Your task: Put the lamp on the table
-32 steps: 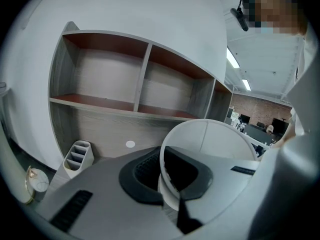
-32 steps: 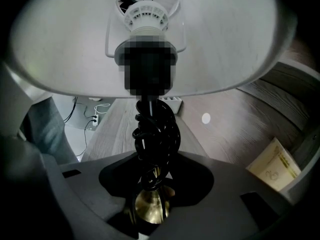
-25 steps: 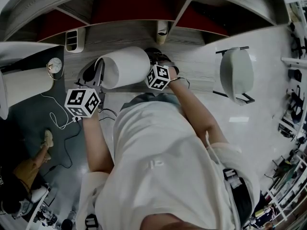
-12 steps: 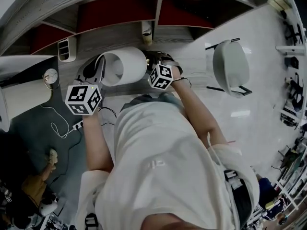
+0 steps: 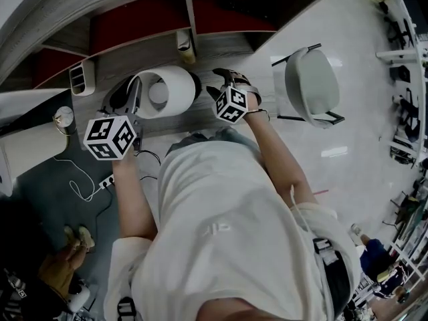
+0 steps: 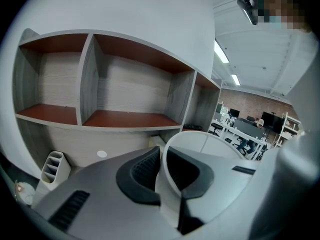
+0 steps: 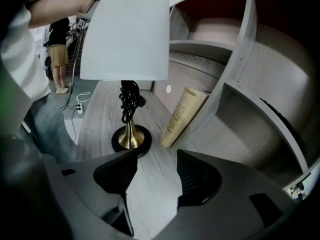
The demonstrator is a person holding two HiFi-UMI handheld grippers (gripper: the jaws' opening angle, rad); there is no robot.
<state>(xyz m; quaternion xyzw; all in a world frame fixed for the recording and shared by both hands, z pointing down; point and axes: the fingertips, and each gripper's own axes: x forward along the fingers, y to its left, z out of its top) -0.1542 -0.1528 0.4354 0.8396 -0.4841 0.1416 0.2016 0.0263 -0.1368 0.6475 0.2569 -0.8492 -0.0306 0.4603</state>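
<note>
The lamp [image 5: 167,91] stands upright on the grey wooden table [image 5: 221,49]. It has a white shade [image 7: 125,31], a black stem with coiled cord and a brass foot on a black base [image 7: 131,136]. My left gripper [image 5: 134,97] is on the shade's left side. In the left gripper view its jaws [image 6: 164,171] straddle the thin shade rim [image 6: 200,135], pads against it, and they are opening. My right gripper [image 5: 225,80] is right of the lamp, apart from it. Its jaws [image 7: 156,170] are wide, closing, with nothing between them.
A beige booklet [image 7: 182,115] leans against the shelf unit [image 6: 85,79] just right of the lamp base. A white slotted holder [image 6: 51,166] stands at the table's back left. A white chair [image 5: 311,85] is on the floor to the right, cables [image 5: 80,179] to the left.
The shade has swung from tilted to upright and now shows from above. My right gripper has come off the shade and moved right. The left gripper stays on the rim.
</note>
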